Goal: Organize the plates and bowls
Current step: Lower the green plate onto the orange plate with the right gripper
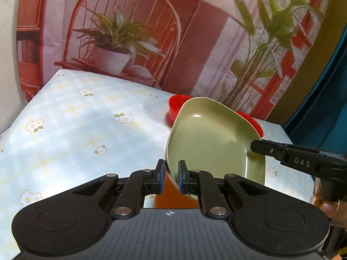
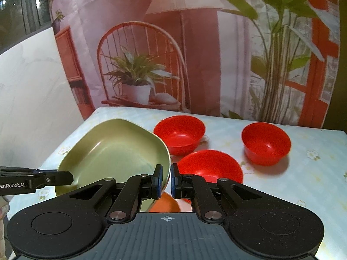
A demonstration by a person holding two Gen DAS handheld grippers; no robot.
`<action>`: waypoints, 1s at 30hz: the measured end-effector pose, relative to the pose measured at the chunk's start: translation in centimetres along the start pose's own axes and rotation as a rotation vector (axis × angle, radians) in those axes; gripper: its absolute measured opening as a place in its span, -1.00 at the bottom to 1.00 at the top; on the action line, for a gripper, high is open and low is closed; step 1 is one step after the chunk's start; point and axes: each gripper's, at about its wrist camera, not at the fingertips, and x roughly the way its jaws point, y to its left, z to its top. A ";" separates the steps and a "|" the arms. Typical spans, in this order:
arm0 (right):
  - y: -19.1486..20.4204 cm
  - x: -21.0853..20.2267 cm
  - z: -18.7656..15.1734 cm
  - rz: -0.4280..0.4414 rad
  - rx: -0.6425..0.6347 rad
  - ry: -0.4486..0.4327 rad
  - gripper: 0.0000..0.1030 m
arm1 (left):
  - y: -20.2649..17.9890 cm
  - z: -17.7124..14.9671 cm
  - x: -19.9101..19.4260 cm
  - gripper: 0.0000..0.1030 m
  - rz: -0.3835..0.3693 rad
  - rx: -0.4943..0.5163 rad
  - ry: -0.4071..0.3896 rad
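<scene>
A green plate (image 1: 212, 143) is held tilted above the table by both grippers. My left gripper (image 1: 171, 177) is shut on its near rim. My right gripper (image 2: 166, 181) is shut on the plate's (image 2: 115, 151) right rim. The other gripper's finger shows on the plate's far side in each view. Three red bowls stand on the table in the right wrist view: one at the back (image 2: 180, 133), one at the right (image 2: 266, 143), one in front (image 2: 212, 166) just behind my right fingers. An orange object (image 2: 164, 203) lies below the plate, mostly hidden.
The table (image 1: 76, 119) has a pale blue flowered cloth. A printed backdrop (image 2: 173, 43) with a chair and plants hangs behind its far edge. A white wall (image 2: 32, 86) is at the left.
</scene>
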 end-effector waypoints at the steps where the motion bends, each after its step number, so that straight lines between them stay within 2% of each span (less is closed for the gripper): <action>1: 0.2 0.2 0.0 0.002 -0.002 0.003 -0.85 | 0.2 -0.1 0.1 -0.74 0.006 -0.003 0.005; 7: 0.9 1.0 -0.8 0.012 0.002 0.040 -0.85 | 0.8 -1.0 0.6 -0.74 0.009 -0.014 0.038; 16: -0.2 1.9 -2.9 -0.001 0.026 0.094 -0.85 | 0.3 -3.5 1.2 -0.74 0.002 -0.022 0.077; 30: -0.9 3.0 -4.7 -0.022 0.017 0.105 -0.85 | -0.1 -4.8 2.8 -0.73 0.024 -0.025 0.121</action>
